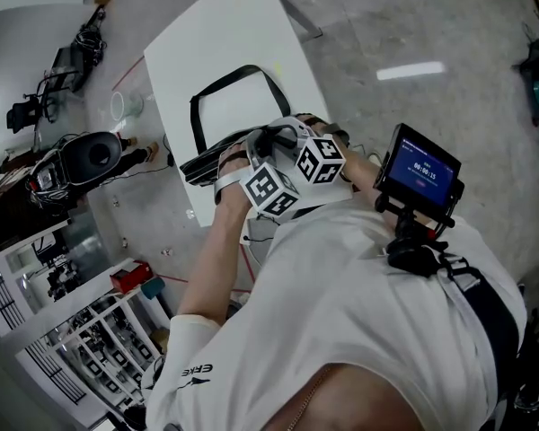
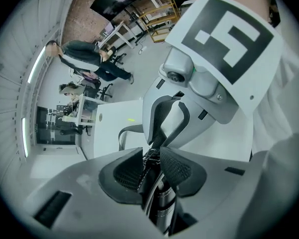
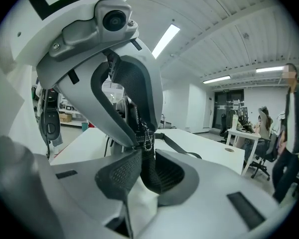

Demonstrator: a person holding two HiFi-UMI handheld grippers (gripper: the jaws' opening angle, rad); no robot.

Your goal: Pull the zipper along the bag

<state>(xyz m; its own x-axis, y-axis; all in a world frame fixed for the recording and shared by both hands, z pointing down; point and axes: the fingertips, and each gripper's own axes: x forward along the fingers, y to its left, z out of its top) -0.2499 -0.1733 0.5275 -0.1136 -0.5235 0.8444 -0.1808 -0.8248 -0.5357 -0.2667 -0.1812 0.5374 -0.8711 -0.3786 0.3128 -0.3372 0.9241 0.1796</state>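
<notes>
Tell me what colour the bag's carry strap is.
Black. It shows best in the head view, where the strap loops across the white table.

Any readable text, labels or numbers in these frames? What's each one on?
"ERKE", or close to it: upside-down print on the person's white sleeve; the reading is uncertain.
Timer-style digits on the small screen: too small to read reliably.
Marker cubes: black-and-white square patterns only, no words.
Left gripper view and right gripper view: no readable text.
</notes>
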